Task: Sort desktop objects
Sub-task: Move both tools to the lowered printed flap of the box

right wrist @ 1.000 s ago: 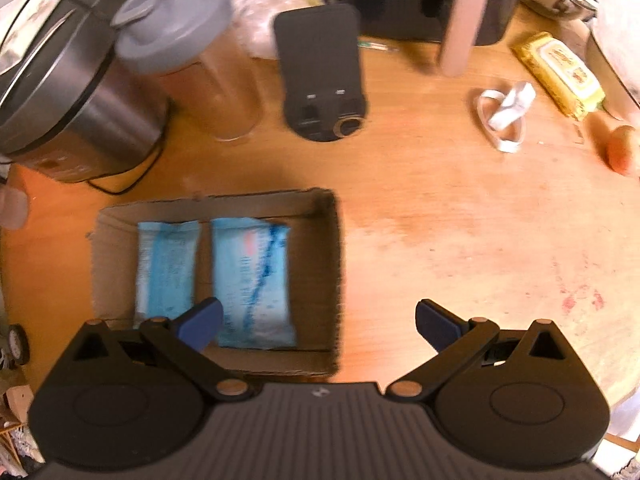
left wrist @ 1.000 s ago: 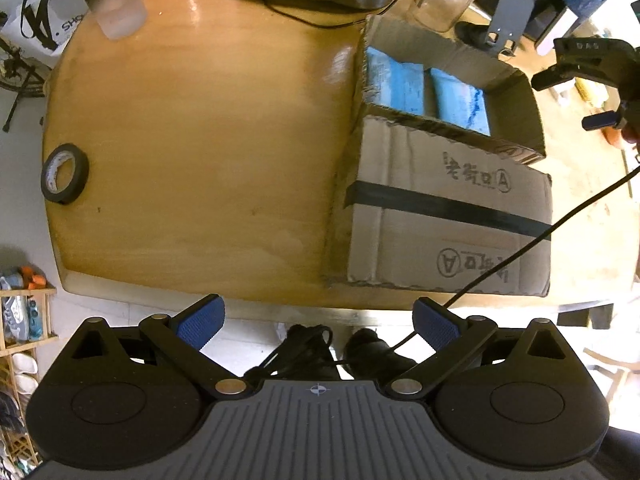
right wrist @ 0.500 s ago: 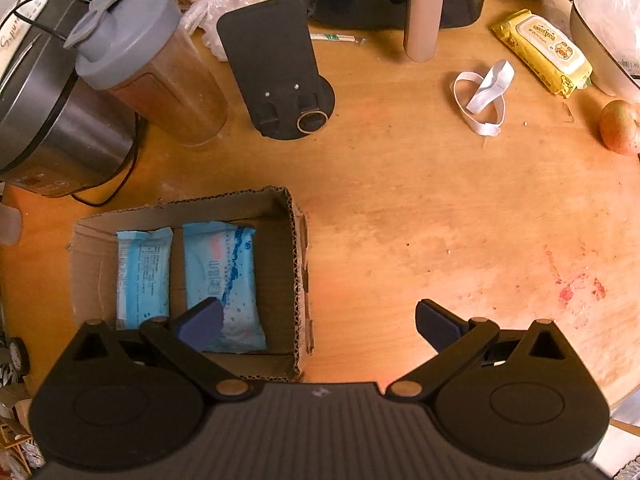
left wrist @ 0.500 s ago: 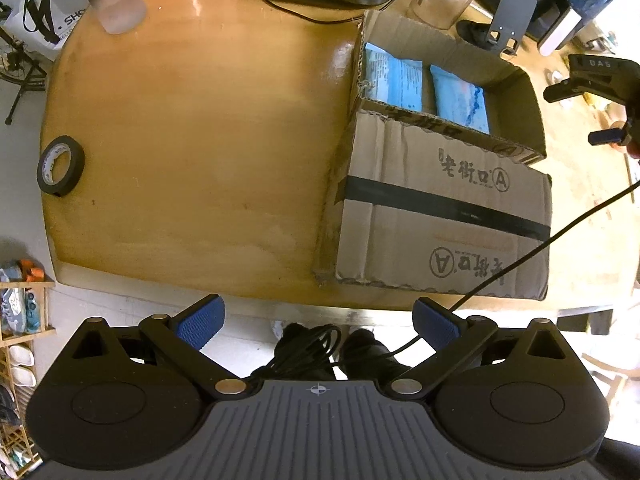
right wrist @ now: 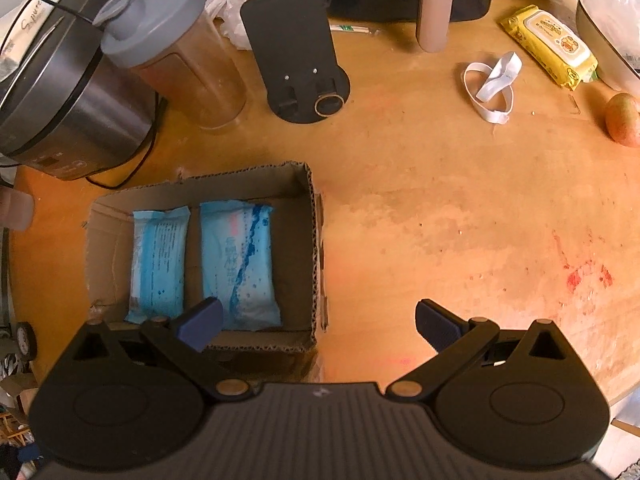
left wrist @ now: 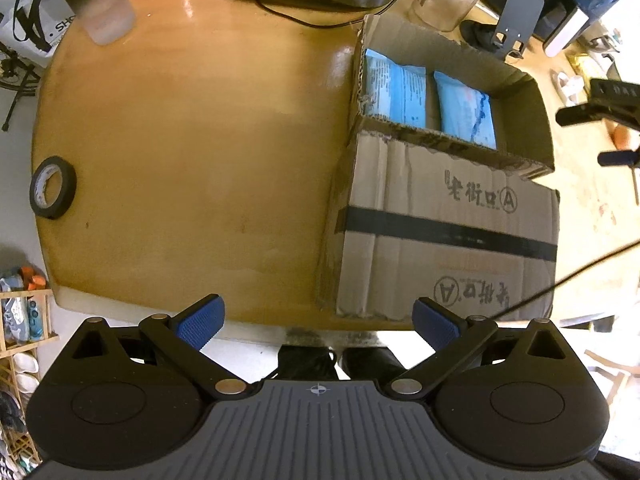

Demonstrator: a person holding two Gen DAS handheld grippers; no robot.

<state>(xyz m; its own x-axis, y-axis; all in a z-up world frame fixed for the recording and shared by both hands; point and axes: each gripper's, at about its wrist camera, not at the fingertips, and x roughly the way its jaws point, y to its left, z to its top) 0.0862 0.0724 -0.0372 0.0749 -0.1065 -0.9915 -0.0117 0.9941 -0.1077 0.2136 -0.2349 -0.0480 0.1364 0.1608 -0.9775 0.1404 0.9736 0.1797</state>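
While both grippers hang over the round wooden counter (right wrist: 460, 208) with nothing in them, the job looks to be between two pick-ups. The left gripper (left wrist: 319, 316) sits at the bottom of its view, near the counter's edge, its jaws wide open and empty. The right gripper (right wrist: 319, 322) sits at the bottom of its view, partly above the cardboard box (left wrist: 448, 232); its jaws are wide open and empty too.

The box is brown, wrinkled and rough at the cut edges, with a black tape stripe across its side. Its top is open. Inside, two blue packs (right wrist: 202, 260) lie flat side by side. They look soft and shiny, like plastic wrap.

So some sorting seems done, and more things wait outside the box. A yellow pack (right wrist: 550, 50) lies in the upper right of the right wrist view; it looks soft and squashy like the blue ones. Near it is a floppy white band (right wrist: 490, 86), and a round apple (right wrist: 622, 120) sits at the right edge. A black tape roll (left wrist: 52, 186), a thick ring, rests at the left edge of the left wrist view, close to the counter's rim.

I think the next move is for one gripper to reach for a loose thing. The yellow pack would need the right jaws to come down around its narrow sides and squeeze gently. The tape roll is nearer the left gripper.
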